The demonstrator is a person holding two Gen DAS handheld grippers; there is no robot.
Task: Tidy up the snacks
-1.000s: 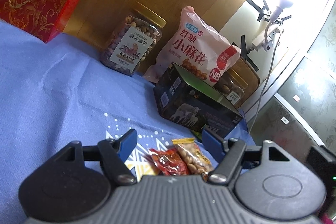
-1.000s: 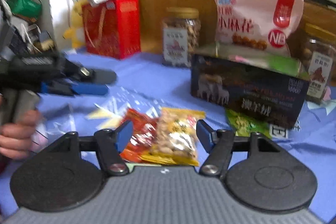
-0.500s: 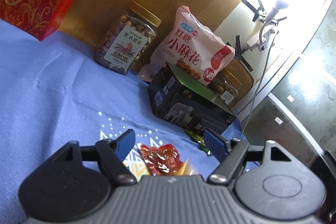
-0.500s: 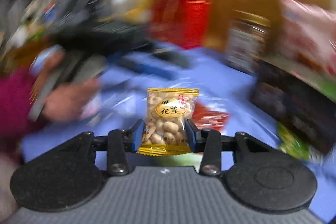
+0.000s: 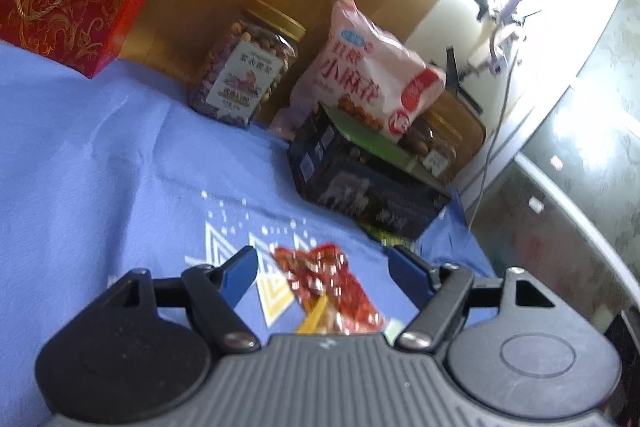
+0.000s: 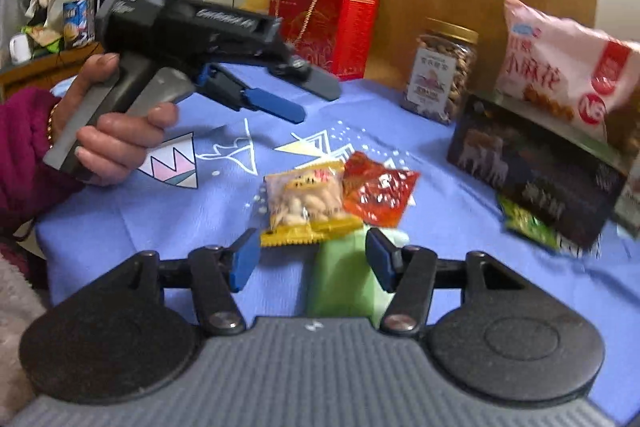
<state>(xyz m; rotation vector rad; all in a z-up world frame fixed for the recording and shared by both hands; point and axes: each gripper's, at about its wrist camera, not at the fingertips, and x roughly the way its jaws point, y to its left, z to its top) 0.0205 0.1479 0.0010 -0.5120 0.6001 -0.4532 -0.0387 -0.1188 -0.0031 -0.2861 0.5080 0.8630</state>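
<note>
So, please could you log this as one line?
right hand-held gripper: jaws just opened, peanut packet ahead, unheld; left hand-held gripper: open over red packet

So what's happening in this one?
A person with a claw in each hand is sorting snack packets on a blue cloth. The right claw has just been opening its jaws; a green packet lies between them ungripped, the yellow peanut packet just beyond. The left claw hangs open, aimed at the red packet.

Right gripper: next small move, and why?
Probably ease the right gripper, whose jaws have just been opening, forward around the yellow peanut packet: it lies free on the blue cloth just beyond the open fingertips, beside the red crinkly packet.
</note>
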